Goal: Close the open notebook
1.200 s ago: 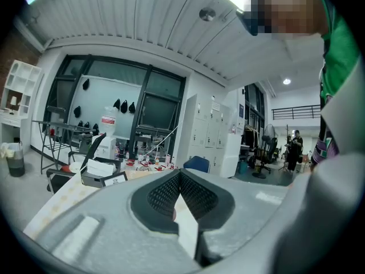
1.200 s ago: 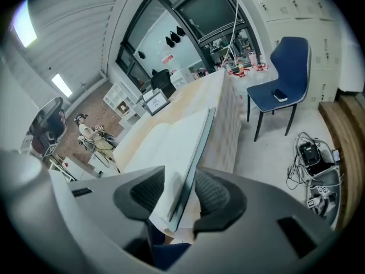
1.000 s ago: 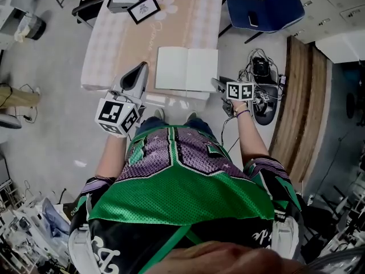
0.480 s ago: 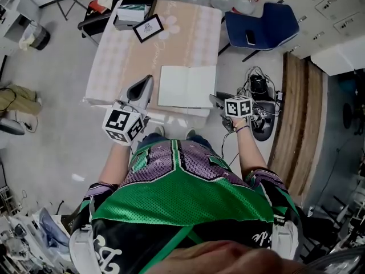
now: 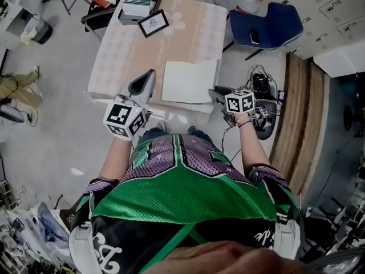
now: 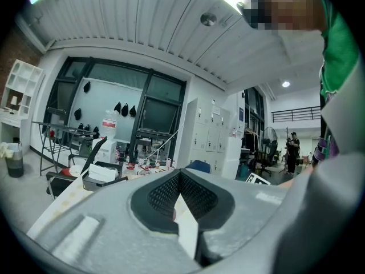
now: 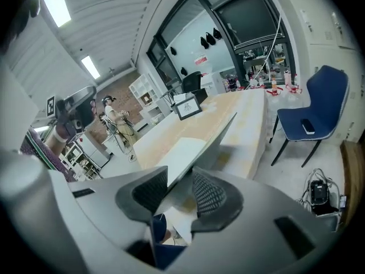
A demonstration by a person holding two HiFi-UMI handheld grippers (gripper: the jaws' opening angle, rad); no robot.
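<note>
notebook [image 5: 188,81]: on table [image 5: 131,56], at front edge near its right end; open, pages blank
right half [image 5: 208,77]: was flat on table 1 s ago, now tilted up off it; left half flat as before
right gripper [image 5: 215,93]: at table's front right corner, higher than 1 s ago; jaws have just been closing, not clamped yet. raised cover edge [image 7: 219,136] runs between pads w/ gap left
left gripper [image 5: 149,76]: over table's front edge, toward the left end; jaws together, nothing held; same spot as earlier
pic frame [image 5: 153,23]: table's far end, unmoved
</note>
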